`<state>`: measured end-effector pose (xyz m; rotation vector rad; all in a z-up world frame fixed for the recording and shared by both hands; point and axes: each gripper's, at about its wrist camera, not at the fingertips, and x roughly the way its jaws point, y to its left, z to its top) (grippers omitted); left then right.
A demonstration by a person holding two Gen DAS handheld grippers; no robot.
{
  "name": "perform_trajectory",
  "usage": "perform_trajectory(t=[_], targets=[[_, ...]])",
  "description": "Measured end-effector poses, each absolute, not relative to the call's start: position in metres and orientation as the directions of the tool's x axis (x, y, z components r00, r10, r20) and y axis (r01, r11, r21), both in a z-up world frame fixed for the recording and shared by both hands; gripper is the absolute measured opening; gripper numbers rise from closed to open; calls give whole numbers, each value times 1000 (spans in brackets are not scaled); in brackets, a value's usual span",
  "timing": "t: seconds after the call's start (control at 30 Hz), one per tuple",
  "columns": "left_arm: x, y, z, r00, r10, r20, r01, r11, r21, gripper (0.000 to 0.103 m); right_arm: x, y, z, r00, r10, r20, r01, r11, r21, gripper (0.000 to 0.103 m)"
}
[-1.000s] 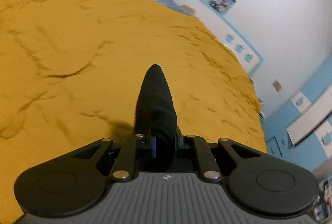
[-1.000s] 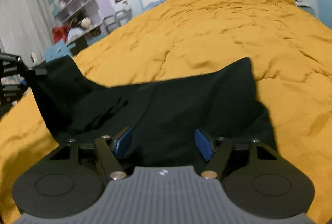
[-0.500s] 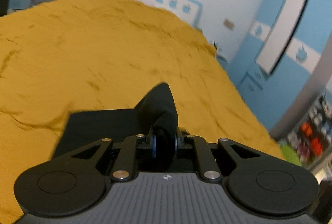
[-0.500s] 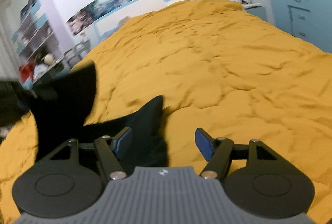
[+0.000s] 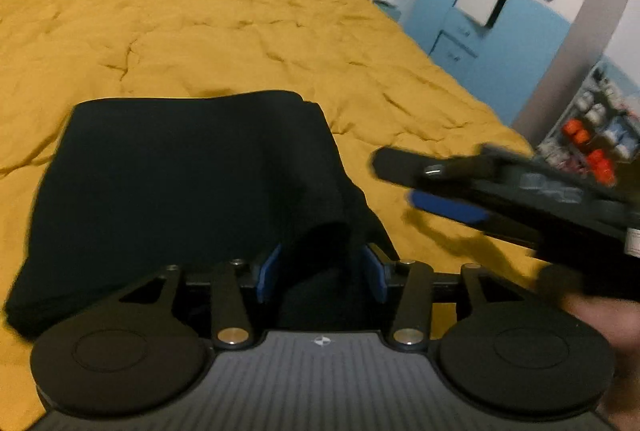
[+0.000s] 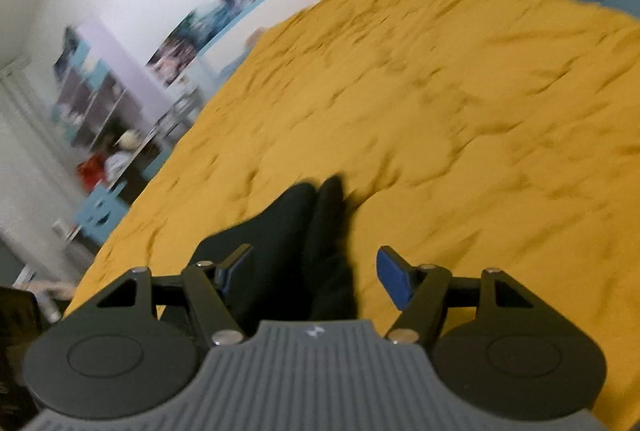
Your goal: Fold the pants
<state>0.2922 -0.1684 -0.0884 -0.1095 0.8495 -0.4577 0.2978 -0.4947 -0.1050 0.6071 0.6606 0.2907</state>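
Both jaws apart: left gripper [image 5: 322, 273] opening around black pants [image 5: 180, 183]; right gripper [image 6: 316, 281] wide.

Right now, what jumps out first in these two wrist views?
The black pants, folded into a dark slab on the mustard-yellow bedspread, fill the left wrist view. The left gripper is opening, a fold of the fabric rising between its blue pads without being pressed. The right gripper juts in from the right, jaws apart, beside the pants.
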Motion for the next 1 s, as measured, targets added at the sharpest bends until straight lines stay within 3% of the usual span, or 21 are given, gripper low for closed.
perform_trajectory(t=[0.1,0.23,0.43,0.47,0.5,0.53,0.77,1.0], targets=[[274,-135,-76,621,-415,-664,312,909,-277,58,300,-482,-106,739,468,-484,-91,782,617,64],[274,-70,-69,705,-332,-627,142,932,-333,65,302,-473,-106,739,501,-452,-102,745,659,60],[297,-21,-85,701,-207,-683,-55,939,-341,65,311,-449,-110,728,475,-495,-77,774,629,54],[300,-19,-88,692,-197,-694,-71,939,-337,65,313,-445,-112,720,463,-517,-71,791,608,51],[304,-19,-91,682,-194,-705,-84,937,-339,65,315,-441,-115,714,449,-537,-67,808,586,34],[306,-18,-95,672,-200,-713,-93,933,-349,65,315,-438,-116,709,438,-552,-67,822,566,10],[302,-11,-100,669,-244,-702,-79,916,-394,65,294,-462,-87,752,541,-377,-140,690,710,8],[310,-34,-113,604,-313,-732,-3,918,-396,68,295,-483,-130,689,452,-566,1,781,625,8]])
